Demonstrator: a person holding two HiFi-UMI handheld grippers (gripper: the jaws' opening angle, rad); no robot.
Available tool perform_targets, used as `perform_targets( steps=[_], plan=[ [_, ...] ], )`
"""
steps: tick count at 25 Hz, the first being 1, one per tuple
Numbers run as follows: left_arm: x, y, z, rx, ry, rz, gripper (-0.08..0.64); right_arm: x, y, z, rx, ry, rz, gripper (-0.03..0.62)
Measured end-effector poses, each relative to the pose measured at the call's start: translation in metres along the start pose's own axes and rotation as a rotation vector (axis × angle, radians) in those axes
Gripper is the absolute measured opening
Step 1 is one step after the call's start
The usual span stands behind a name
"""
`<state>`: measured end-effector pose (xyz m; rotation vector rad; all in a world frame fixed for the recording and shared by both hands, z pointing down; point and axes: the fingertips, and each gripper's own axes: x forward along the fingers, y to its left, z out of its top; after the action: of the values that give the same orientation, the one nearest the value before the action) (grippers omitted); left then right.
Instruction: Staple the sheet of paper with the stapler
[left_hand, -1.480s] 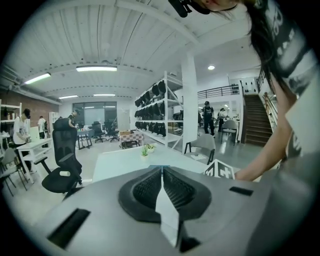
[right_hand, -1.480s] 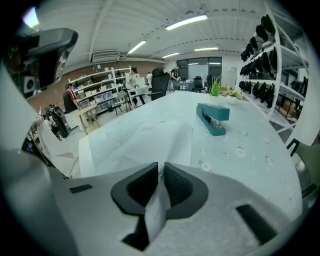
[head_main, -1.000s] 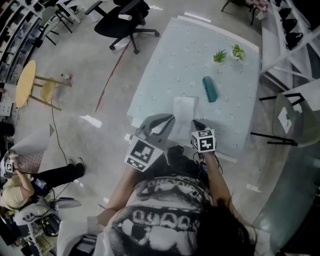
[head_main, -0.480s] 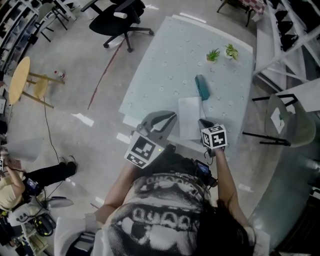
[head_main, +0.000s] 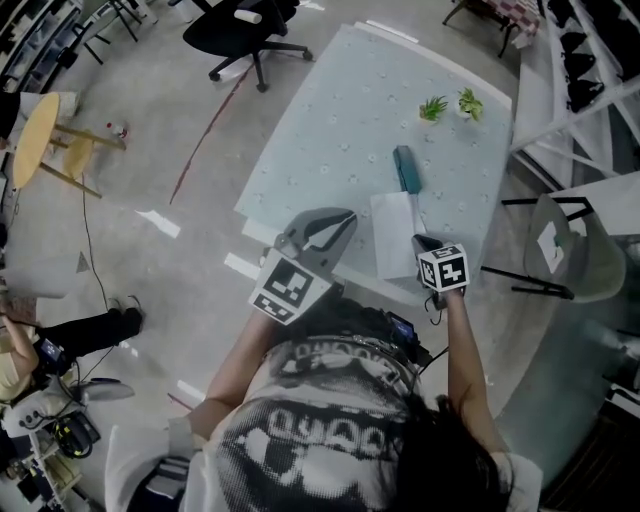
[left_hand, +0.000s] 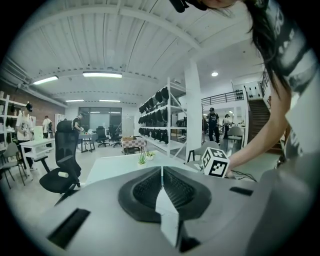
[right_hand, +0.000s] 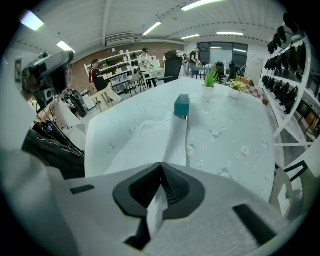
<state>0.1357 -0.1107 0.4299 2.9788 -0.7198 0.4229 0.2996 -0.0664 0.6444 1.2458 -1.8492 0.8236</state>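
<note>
A white sheet of paper (head_main: 393, 232) lies near the front edge of the flowered table (head_main: 340, 120). My right gripper (head_main: 418, 242) is shut on the sheet's near right corner. In the right gripper view the paper (right_hand: 150, 140) runs from the closed jaws (right_hand: 161, 164) toward the teal stapler (right_hand: 182, 105), which lies just beyond its far edge. That stapler (head_main: 405, 168) sits untouched. My left gripper (head_main: 343, 217) hovers at the table's front edge, left of the sheet, shut with nothing in it (left_hand: 161, 172).
Two small potted plants (head_main: 450, 105) stand at the table's far end. A grey chair (head_main: 570, 250) is right of the table, a black office chair (head_main: 245, 30) beyond its far left corner. People sit on the floor at the left.
My right gripper has slid rightward along the front edge, taking the paper with it, so the sheet now lies more directly below the stapler. The left gripper has hardly moved.
</note>
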Motion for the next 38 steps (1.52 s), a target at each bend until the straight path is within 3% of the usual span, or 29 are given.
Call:
perform_targets(
  steps=[12, 28, 34, 38],
  plan=[
    [0.004, 0.007, -0.004, -0.016, 0.009, 0.021, 0.009, 0.009, -0.019, -0.007, -0.044, 0.042, 0.006, 0.024],
    [0.010, 0.009, -0.007, -0.024, 0.018, 0.014, 0.009, 0.014, -0.007, -0.007, -0.261, 0.126, 0.086, 0.028],
    [0.006, 0.016, -0.009, -0.030, 0.021, 0.029, 0.009, 0.015, -0.018, -0.001, -0.169, 0.102, 0.049, 0.029],
    [0.003, 0.020, -0.011, -0.035, 0.019, 0.041, 0.009, 0.015, -0.026, 0.000, -0.196, 0.126, 0.030, 0.032]
  ],
)
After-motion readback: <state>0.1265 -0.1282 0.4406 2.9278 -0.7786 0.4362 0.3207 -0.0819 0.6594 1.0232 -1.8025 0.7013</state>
